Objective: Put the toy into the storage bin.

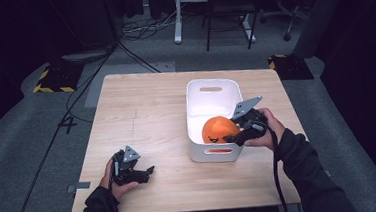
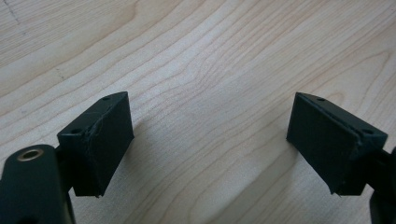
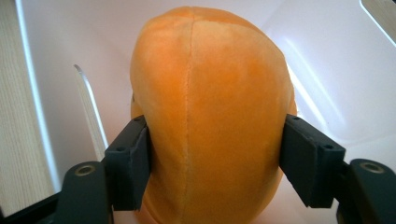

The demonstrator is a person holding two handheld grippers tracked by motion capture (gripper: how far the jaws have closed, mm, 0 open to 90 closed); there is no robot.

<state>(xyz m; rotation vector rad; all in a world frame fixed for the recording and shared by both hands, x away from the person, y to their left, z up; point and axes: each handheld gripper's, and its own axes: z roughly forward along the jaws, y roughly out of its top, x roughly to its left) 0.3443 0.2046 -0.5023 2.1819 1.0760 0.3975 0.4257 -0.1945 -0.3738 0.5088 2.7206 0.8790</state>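
Right claw gripping plush in bin; left claw idling, released.

Right claw (image 3: 215,163) is clamping its two black jaws against the sides of a round orange plush toy (image 3: 210,116), which is sitting inside the white rectangular plastic bin (image 1: 196,103) with cut-out handles, toward its near end. Bin is standing on the light wooden surface (image 1: 146,114), right of centre. Left claw (image 2: 210,144) is lying spread wide, holding nothing, over bare wood grain at the near left, person's left hand (image 1: 115,183) wrapping it.

plush toy (image 1: 218,129) in bin (image 1: 210,89), likely near front wall.
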